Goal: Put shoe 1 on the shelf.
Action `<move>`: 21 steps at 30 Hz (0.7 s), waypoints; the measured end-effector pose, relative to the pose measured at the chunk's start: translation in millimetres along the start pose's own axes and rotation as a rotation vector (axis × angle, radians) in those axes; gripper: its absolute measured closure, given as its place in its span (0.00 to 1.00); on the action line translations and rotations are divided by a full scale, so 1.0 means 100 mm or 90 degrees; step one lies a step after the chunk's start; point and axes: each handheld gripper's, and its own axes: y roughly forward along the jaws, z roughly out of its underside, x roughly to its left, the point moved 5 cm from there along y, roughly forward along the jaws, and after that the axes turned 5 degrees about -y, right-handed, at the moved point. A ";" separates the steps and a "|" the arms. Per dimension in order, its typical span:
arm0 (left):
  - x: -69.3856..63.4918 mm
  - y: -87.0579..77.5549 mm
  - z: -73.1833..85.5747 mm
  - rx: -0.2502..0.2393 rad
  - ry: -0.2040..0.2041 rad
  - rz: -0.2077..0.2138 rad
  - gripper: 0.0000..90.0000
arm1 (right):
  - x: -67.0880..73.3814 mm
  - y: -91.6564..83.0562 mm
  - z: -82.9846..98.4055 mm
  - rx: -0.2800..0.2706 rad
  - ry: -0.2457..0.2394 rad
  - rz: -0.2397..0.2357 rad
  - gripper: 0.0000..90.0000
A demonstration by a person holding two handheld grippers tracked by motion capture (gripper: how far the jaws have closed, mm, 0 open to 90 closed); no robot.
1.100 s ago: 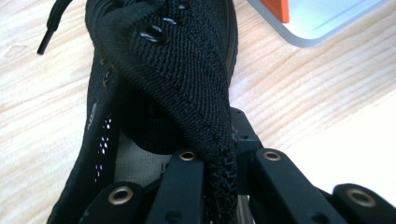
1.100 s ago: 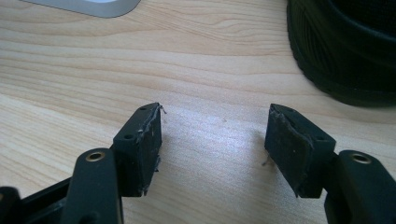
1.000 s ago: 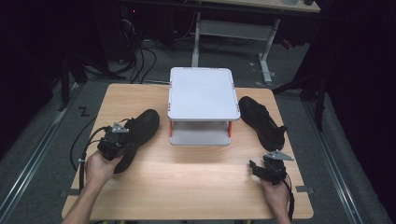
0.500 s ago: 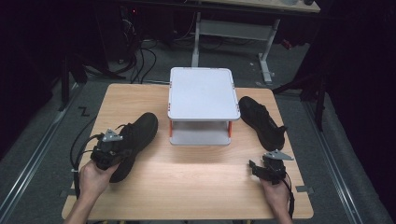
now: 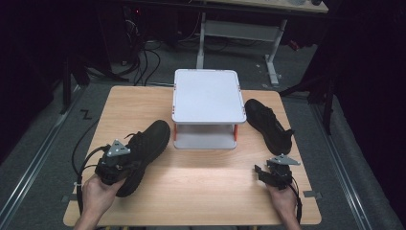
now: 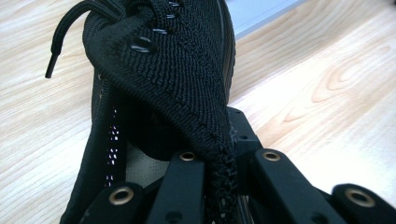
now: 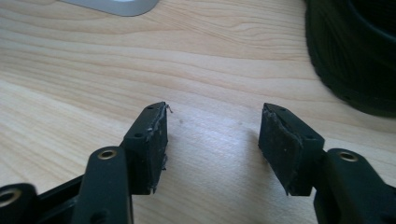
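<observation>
Hands come up from the table's [image 5: 191,201] near edge; left gripper [image 5: 116,163] clamps the left shoe's [image 5: 143,148] collar near the left edge; its own view shows knit pinched between the jaws, lace [image 6: 70,32] hanging loose; right gripper [image 5: 273,173], jaws just narrowing, nothing between, sits by the near right corner; second shoe [image 5: 268,124] lies beside the rack [image 5: 206,96]; bare wood between the hands.
</observation>
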 end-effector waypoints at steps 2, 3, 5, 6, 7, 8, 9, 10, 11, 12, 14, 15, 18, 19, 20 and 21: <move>-0.06 -0.01 0.01 -0.001 0.000 0.006 0.95 | 0.01 0.00 0.00 0.000 -0.002 -0.003 0.49; -0.06 -0.01 0.01 -0.001 0.000 0.006 0.95 | 0.01 0.00 0.00 0.000 -0.002 -0.003 0.49; -0.13 -0.03 0.05 0.001 -0.001 0.016 0.95 | 0.00 -0.01 0.00 -0.002 0.000 -0.002 0.52; -0.15 -0.04 0.07 0.004 0.004 0.019 0.95 | 0.00 -0.01 0.00 -0.002 0.002 -0.001 0.53; -0.15 -0.04 0.07 0.004 0.004 0.019 0.95 | 0.00 -0.01 0.00 -0.003 0.000 -0.001 0.54; -0.18 -0.05 0.08 0.005 0.004 0.020 0.95 | 0.00 -0.01 0.00 -0.003 0.000 -0.001 0.54; -0.20 -0.05 0.10 0.007 0.004 0.022 0.95 | 0.00 -0.01 0.00 -0.005 -0.004 -0.002 0.57; -0.23 -0.06 0.12 0.010 0.007 0.024 0.95 | 0.00 -0.01 0.00 -0.005 -0.004 -0.002 0.57; -0.28 -0.07 0.14 0.013 0.011 0.029 0.95 | 0.00 -0.01 0.00 -0.006 -0.005 -0.003 0.62; -0.28 -0.07 0.14 0.013 0.011 0.029 0.95 | 0.00 -0.01 0.00 -0.006 -0.005 -0.003 0.62; -0.32 -0.07 0.17 0.016 0.013 0.035 0.95 | 0.00 -0.02 0.00 -0.010 -0.004 -0.009 0.72; -0.37 -0.05 0.19 0.020 0.012 0.040 0.95 | 0.00 -0.02 0.00 -0.016 -0.003 -0.016 0.74; -0.41 -0.03 0.20 0.024 0.014 0.044 0.95 | 0.00 -0.08 -0.04 -0.039 0.006 -0.035 0.76; -0.43 -0.01 0.21 0.027 0.014 0.046 0.95 | 0.00 -0.08 -0.04 -0.039 0.006 -0.035 0.76; -0.46 0.03 0.22 0.032 0.016 0.049 0.95 | -0.01 -0.12 -0.09 -0.059 0.010 -0.046 0.76; -0.46 0.03 0.22 0.032 0.016 0.049 0.95 | -0.01 -0.12 -0.09 -0.059 0.010 -0.046 0.76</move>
